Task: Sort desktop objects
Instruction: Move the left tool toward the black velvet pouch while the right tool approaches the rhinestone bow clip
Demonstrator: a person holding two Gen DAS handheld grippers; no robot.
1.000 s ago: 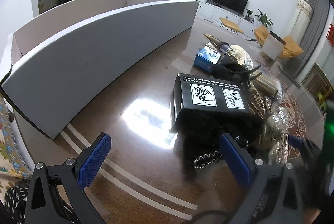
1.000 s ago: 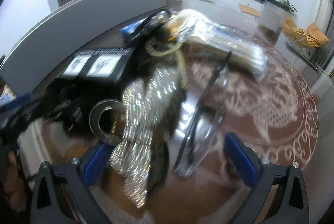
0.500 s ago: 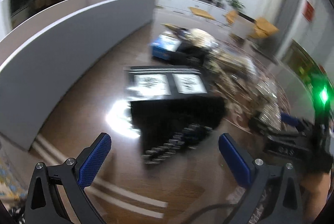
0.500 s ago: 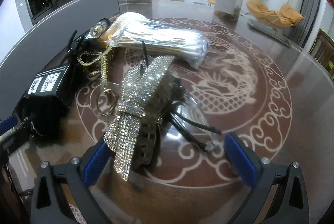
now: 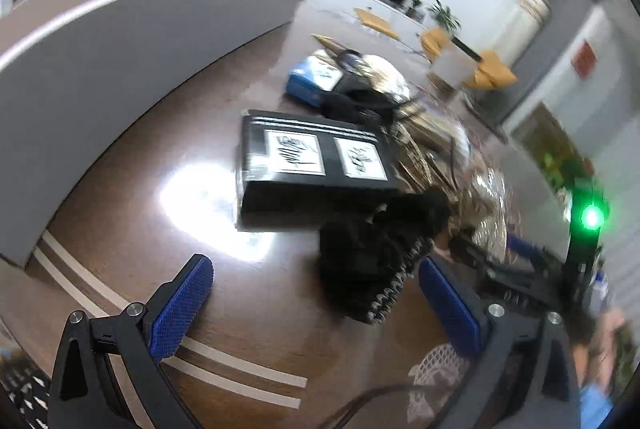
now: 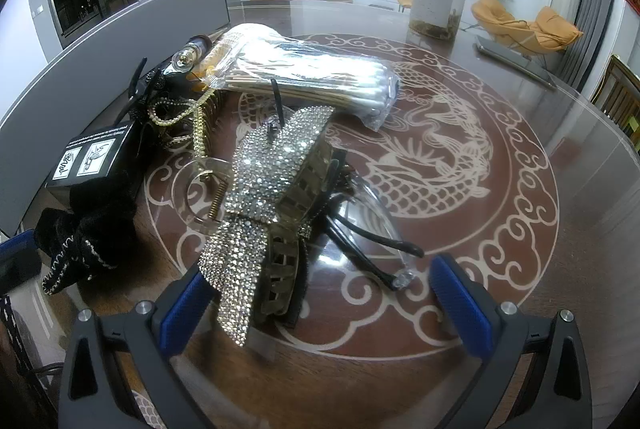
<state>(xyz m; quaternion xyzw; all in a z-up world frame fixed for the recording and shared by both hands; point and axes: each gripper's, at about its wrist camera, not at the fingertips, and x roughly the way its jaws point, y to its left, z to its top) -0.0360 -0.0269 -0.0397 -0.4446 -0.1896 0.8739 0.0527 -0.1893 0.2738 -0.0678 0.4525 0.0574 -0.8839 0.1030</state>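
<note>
A heap of small items lies on the round wooden table. In the right wrist view a rhinestone hair claw (image 6: 264, 197) sits just ahead of my open right gripper (image 6: 320, 305), beside clear-lensed black glasses (image 6: 372, 241), a bag of cotton swabs (image 6: 312, 77) and a black scrunchie (image 6: 84, 233). In the left wrist view a black box with two white labels (image 5: 316, 165) lies ahead of my open left gripper (image 5: 320, 301); the black scrunchie (image 5: 376, 257) lies near the right finger. A blue box (image 5: 316, 79) lies farther back.
A long grey cardboard box (image 5: 120, 45) stands along the table's left side. A clear container (image 6: 438, 3) and a flat dark strip (image 6: 516, 63) sit at the far edge. The other gripper with its green light (image 5: 588, 217) shows at the right of the left wrist view.
The left view has swung, bringing the black box and scrunchie closer and more central. The right gripper has pulled back and steadied; the hair claw now sits between its fingers' line.
</note>
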